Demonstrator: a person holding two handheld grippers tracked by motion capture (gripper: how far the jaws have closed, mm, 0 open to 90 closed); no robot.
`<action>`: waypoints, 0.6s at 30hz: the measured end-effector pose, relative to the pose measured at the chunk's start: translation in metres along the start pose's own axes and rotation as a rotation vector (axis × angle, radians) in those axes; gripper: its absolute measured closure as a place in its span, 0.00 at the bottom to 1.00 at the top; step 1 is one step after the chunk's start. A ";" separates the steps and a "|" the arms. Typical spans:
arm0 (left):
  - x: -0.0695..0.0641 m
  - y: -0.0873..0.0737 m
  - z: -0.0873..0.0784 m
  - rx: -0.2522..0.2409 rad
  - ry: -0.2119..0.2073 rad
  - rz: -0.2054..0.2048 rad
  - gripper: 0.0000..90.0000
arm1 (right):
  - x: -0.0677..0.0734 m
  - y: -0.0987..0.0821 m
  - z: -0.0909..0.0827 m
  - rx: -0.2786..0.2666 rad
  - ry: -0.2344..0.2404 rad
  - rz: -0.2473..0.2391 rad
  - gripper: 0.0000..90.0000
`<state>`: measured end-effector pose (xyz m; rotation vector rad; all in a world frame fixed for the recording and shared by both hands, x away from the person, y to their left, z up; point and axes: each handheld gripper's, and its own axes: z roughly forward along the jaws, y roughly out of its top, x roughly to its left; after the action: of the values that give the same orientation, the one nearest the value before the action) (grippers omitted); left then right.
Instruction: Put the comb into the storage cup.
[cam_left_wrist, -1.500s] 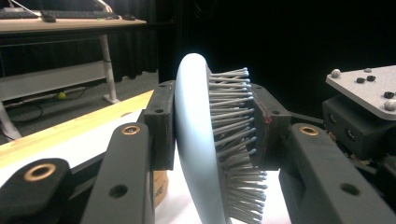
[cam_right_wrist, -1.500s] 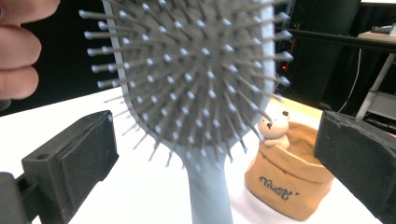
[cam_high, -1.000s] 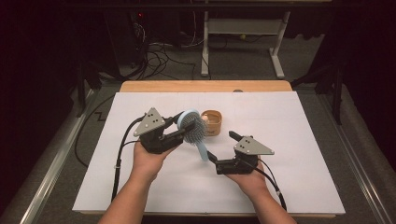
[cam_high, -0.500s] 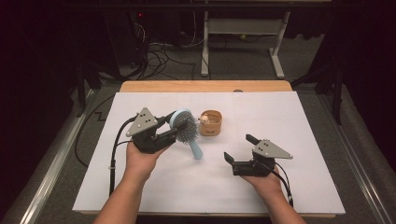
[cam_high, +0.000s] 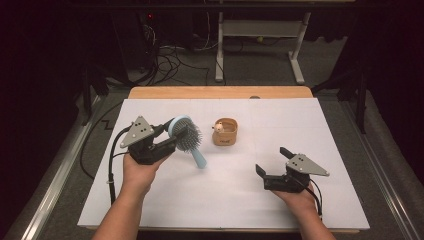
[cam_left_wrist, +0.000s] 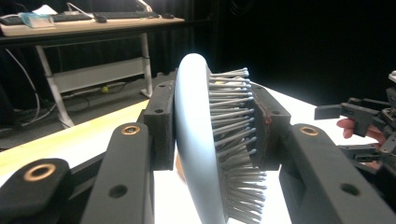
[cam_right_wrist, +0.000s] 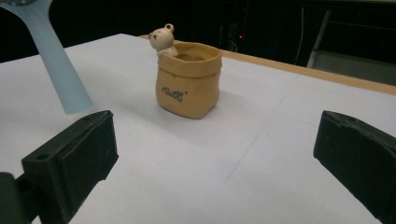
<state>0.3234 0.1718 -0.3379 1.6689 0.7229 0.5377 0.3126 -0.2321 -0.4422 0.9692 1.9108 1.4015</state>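
Note:
A light blue hairbrush (cam_high: 183, 133) with grey bristles hangs above the white table cover, its handle (cam_high: 198, 159) pointing down toward me. My left gripper (cam_high: 176, 136) is shut on the brush's round head; in the left gripper view the pads (cam_left_wrist: 161, 126) press on the back and the bristle side of the hairbrush (cam_left_wrist: 201, 140). My right gripper (cam_high: 271, 160) is open and holds nothing, low over the table at the right front. Its jaws point at a tan sack-shaped pot (cam_right_wrist: 189, 81) with a small bear figure, and the brush handle (cam_right_wrist: 58, 65) shows at the upper left.
The tan pot (cam_high: 225, 132) stands upright near the table's middle, right of the brush. A white cover (cam_high: 320, 130) lies over the wooden table. Cables and a desk frame (cam_high: 260, 35) are on the floor beyond the far edge.
My right gripper has drawn away from the brush handle, moving right and toward the front edge. My left gripper has carried the brush a little to the left.

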 end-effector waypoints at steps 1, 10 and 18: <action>0.001 0.000 -0.001 -0.002 0.004 0.000 0.66 | -0.002 -0.001 -0.002 0.000 -0.009 0.000 0.00; 0.012 0.000 -0.014 -0.019 0.039 -0.001 0.66 | -0.019 -0.011 -0.022 0.000 -0.057 0.024 0.00; 0.020 -0.003 -0.022 -0.026 0.069 -0.007 0.66 | -0.032 -0.019 -0.035 0.010 -0.091 0.050 0.00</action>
<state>0.3219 0.2011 -0.3365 1.6294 0.7688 0.5999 0.2988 -0.2808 -0.4492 1.0735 1.8403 1.3539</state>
